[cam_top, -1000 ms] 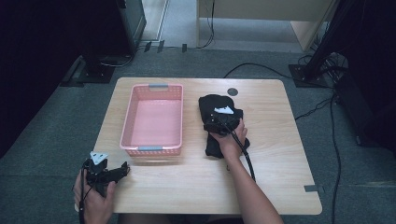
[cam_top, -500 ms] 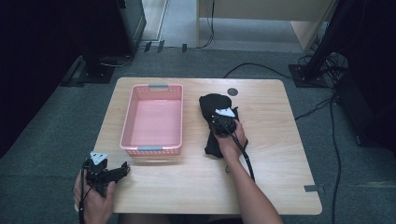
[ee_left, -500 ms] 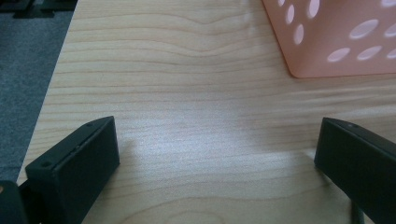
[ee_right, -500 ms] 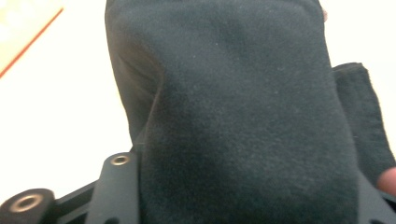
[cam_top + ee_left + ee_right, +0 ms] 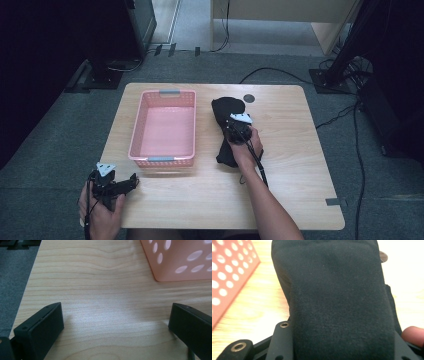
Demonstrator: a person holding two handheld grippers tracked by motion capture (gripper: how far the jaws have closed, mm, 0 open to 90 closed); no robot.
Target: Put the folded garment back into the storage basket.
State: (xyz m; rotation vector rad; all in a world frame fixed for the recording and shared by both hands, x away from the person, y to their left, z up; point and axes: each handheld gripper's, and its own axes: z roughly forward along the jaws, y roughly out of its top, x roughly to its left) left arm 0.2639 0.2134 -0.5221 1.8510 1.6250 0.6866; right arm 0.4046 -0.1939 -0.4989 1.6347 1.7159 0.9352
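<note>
A black cloth [image 5: 225,112] lies bunched on the wooden table [image 5: 295,150], just right of a pink perforated basket [image 5: 165,127]. My right gripper [image 5: 236,127] sits on the cloth's middle, and the cloth [image 5: 339,305] bulges thickly between its jaws and hides the right one. A fingertip shows at the lower right of the right gripper view. My left gripper [image 5: 122,186] rests at the table's front left corner, open, with bare wood [image 5: 112,322] between its jaws. The basket's near corner [image 5: 180,262] is ahead of it to the right.
A dark round grommet [image 5: 249,98] sits in the tabletop behind the cloth. Cables [image 5: 280,75] run over the grey floor behind and right of the table. A dark cabinet [image 5: 135,25] stands at the back left. The basket holds nothing.
The cloth's right side has drawn in toward my right gripper, which has shifted slightly nearer the person. My left gripper has stayed put.
</note>
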